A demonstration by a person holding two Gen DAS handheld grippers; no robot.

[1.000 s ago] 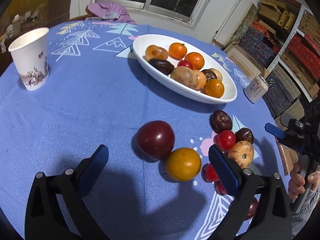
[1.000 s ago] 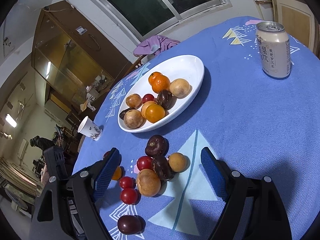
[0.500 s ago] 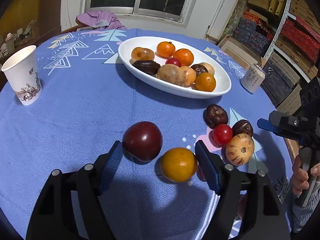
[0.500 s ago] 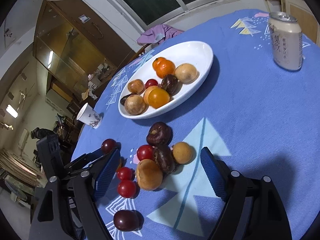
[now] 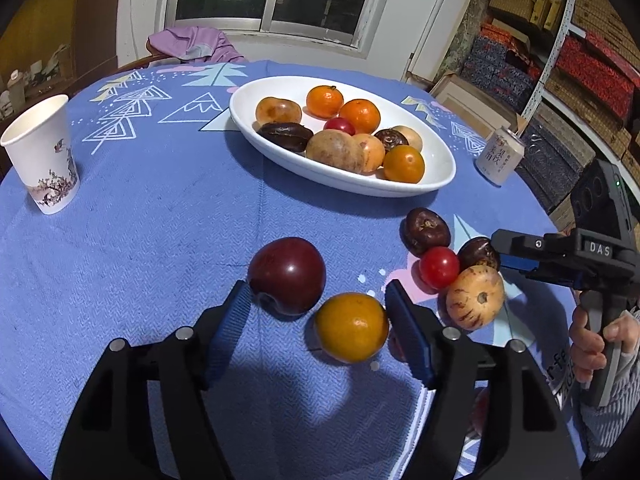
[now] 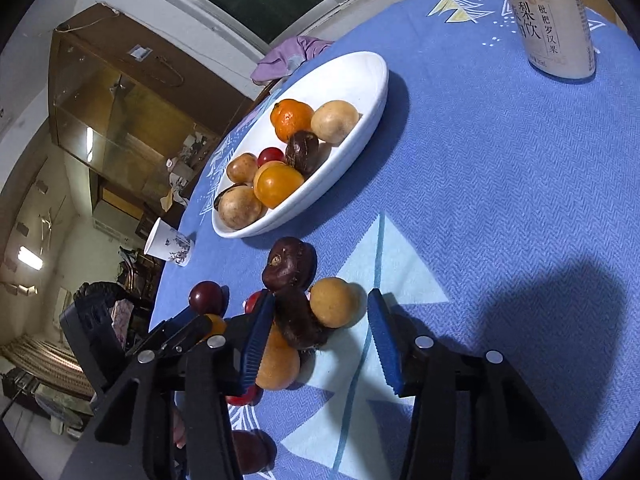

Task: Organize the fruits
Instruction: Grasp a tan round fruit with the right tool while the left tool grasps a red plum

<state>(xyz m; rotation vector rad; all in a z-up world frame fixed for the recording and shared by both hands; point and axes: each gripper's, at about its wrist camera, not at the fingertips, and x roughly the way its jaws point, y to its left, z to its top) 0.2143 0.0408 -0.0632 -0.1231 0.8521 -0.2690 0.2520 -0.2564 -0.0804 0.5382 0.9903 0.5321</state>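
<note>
1. One surface (image 5: 160, 220) carries one white dish (image 5: 440, 168) toward its far edge, and ten fruits are counted in it.
2. Two tools are seen, both narrowed since a second ago, so pickups are judged to be near.
   - The left tool (image 5: 316, 286) is half-spread around the plum (image 5: 286, 276) and the orange (image 5: 352, 328). Whether they are pinched cannot be told.
   - The right tool (image 6: 320, 296) is closing around a dark fruit (image 6: 300, 324) and a tan fruit (image 6: 334, 308), which are not yet pinched.
3. One can (image 5: 500, 156) and one cup (image 5: 44, 156) are counted.
4. At least nine loose fruits are counted toward the near edge.

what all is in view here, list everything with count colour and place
oval dish: one, white, far middle of table, about ten mixed fruits inside
dark red plum: one, against left gripper's left pad
orange: one, between left gripper's pads
loose fruit cluster: brown, tan, red, at right gripper
paper cup: one, white, left edge
drink can: one, cream, right of dish
tablecloth: blue
left gripper: black, blue pads
right gripper: jaws closing round cluster
hand: on right gripper's handle
</note>
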